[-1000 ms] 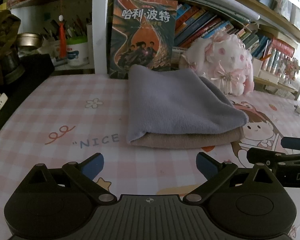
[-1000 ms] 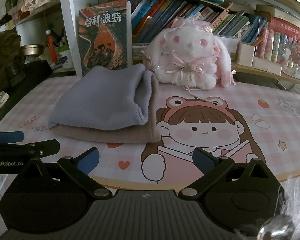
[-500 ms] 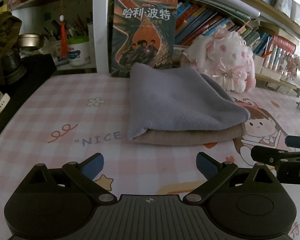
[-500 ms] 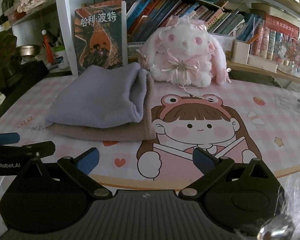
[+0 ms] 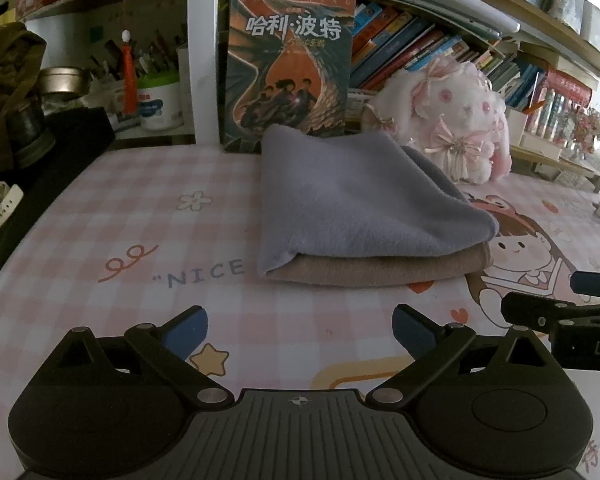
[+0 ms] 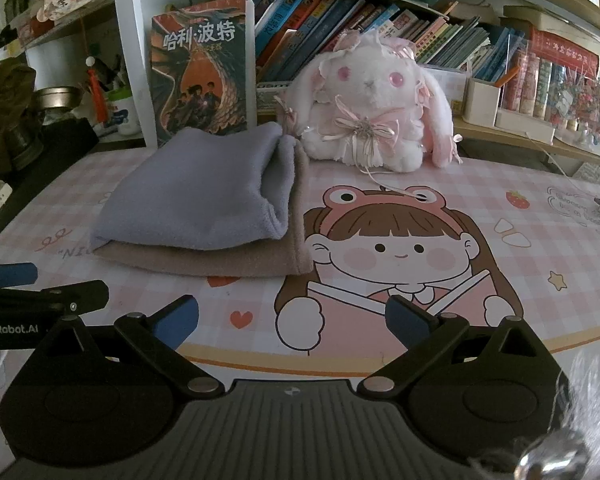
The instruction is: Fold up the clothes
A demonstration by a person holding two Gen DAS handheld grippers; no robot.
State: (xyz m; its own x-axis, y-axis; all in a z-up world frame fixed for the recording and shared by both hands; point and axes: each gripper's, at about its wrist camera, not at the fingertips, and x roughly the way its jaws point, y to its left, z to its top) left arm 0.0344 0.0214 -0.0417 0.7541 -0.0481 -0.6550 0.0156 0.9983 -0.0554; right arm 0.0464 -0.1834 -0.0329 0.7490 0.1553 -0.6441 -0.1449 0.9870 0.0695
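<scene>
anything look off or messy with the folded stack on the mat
Nothing stands out. The grey cloth lies folded on the tan cloth, which sticks out a little along the front and right edges. Both rest flat on the pink checked mat. Both hand-held grippers, left and right, are open and clear of the stack.

Home study desk: crammed bookshelf (image 6: 380, 36), plush rabbit (image 6: 372, 108), cartoon desk mat (image 5: 120, 240), pen pot (image 5: 158, 100).

Overall light: dim, cool daylight.
Source: bright window glare at the far right edge of both views.
Shadows: soft; left shelf corner (image 5: 4, 92) is dark.
Distortion: strong fisheye bending at edges.
Focus: centre sharp; blurred fuzzy object (image 6: 580, 432) at the right wrist view's lower corner.
</scene>
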